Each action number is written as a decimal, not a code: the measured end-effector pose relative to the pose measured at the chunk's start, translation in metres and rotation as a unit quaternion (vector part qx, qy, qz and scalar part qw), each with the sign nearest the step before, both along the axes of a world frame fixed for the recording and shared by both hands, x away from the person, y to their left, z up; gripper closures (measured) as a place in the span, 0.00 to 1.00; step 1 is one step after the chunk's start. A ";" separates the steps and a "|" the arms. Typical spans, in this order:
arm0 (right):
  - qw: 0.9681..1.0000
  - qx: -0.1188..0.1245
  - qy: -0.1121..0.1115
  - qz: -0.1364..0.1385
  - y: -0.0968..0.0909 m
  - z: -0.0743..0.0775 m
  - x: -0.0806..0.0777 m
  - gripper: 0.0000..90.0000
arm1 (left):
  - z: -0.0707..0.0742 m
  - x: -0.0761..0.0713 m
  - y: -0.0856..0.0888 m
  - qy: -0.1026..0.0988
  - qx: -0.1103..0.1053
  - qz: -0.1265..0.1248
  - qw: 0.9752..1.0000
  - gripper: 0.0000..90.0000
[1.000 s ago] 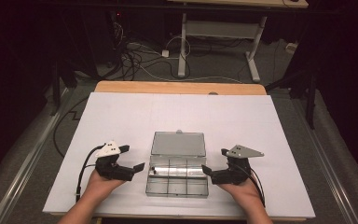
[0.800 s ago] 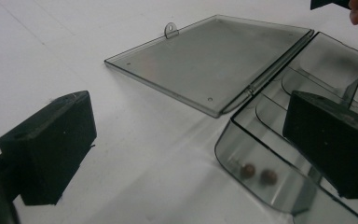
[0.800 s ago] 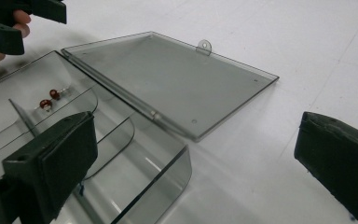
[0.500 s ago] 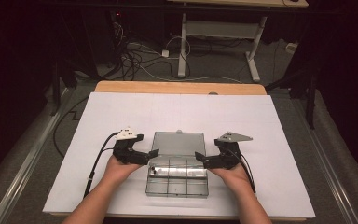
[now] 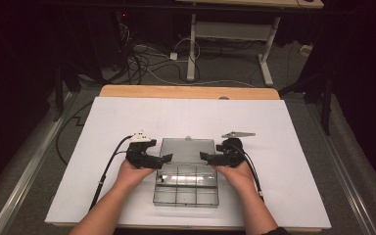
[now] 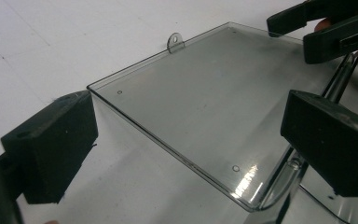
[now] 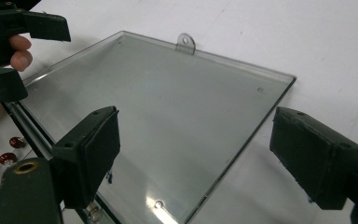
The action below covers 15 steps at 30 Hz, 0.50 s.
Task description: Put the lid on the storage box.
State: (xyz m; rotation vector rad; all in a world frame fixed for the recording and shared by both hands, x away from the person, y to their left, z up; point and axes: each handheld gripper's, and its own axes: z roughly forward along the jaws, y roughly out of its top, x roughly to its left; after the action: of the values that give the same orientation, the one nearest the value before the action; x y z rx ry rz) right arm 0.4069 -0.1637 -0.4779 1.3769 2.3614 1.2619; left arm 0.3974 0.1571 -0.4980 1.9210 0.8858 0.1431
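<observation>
On white table (image 5: 127,117), one clear compartment box (image 5: 186,188), its lid (image 5: 187,150) folded flat behind. Left gripper (image 5: 162,158) and right gripper (image 5: 205,156) flank lid's side edges, jaws wide apart, gripping nothing. Two red beads (image 7: 11,149) inside.

Both forearms enter from 6 o'clock; left gripper (image 5: 167,157) points to 3 o'clock, right gripper (image 5: 204,156) to 9, jaws spread.

A white worktop (image 5: 127,122) fills mid-frame, its wooden edge (image 5: 186,91) showing above. Tangled cables (image 5: 147,58) and a white desk frame (image 5: 230,44) occupy the dark floor along the top.
</observation>
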 end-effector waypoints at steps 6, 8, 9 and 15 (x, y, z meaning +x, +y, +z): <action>0.999 0.018 0.035 -0.005 0.000 -0.007 0.003 0.18 | -0.001 -0.001 -0.001 0.004 0.002 -0.001 1.000 0.04; 0.999 0.021 0.037 -0.005 0.000 -0.007 0.003 0.18 | -0.001 -0.001 -0.002 0.004 0.002 0.001 1.000 0.04; 0.999 0.021 0.037 -0.006 0.000 -0.007 0.003 0.18 | -0.001 -0.001 -0.002 0.003 0.003 0.002 1.000 0.04; 0.999 0.030 0.042 -0.014 -0.002 -0.007 0.002 0.26 | -0.001 -0.002 -0.003 0.004 0.005 0.004 1.000 0.04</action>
State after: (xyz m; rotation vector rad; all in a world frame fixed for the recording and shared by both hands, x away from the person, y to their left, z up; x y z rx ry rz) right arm 0.4084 -0.1654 -0.4850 1.5043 2.3686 1.3027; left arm 0.3953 0.1544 -0.4987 1.9289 0.8994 0.1462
